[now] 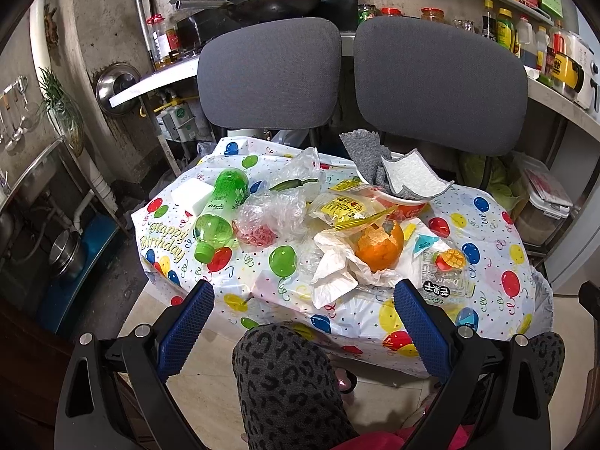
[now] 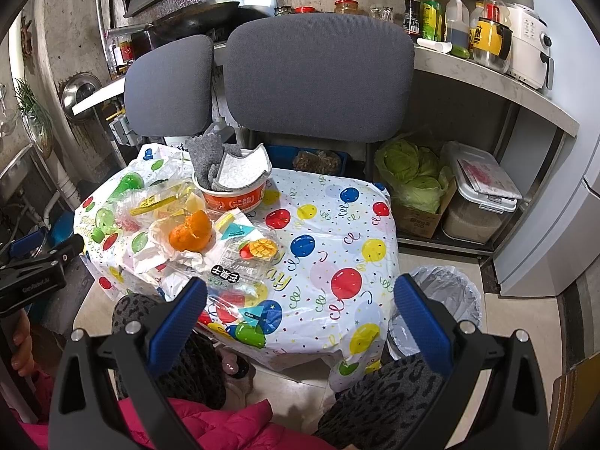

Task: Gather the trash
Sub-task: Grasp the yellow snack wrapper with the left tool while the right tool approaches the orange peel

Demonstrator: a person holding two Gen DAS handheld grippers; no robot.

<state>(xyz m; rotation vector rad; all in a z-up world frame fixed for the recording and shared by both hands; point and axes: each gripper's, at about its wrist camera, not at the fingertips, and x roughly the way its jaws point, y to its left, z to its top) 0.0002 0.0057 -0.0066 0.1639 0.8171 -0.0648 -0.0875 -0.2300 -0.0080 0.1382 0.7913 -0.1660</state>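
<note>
cramped kitchen w/ a small worktop (image 2: 337, 225) under a balloon-print birthday cloth, two grey chairs (image 2: 318, 75) sitting behind it. trash is lying bunched on the worktop's left half: a green bottle (image 1: 219, 213) lying on its side, crumpled clear plastic bags (image 1: 273, 206), yellow wrappers (image 1: 341, 206), an orange peel (image 1: 378, 247) resting on white tissue (image 1: 333, 266), and a dried-mango packet (image 2: 243, 258) just beside the peel near the front edge. an orange cup-noodle bowl (image 2: 234, 197) is standing upright behind the peel w/ grey and white cloths (image 2: 225, 165) stuffed in it. a lined trash bin (image 2: 446, 292) is sitting on the floor to the right of the worktop. left hand-held gripper (image 1: 303, 322) is hanging wide open over the near edge, holding nothing. right hand-held gripper (image 2: 300, 318) is also gaping wide, empty, above the front of the worktop. person's leopard-print knees are showing below both.
</note>
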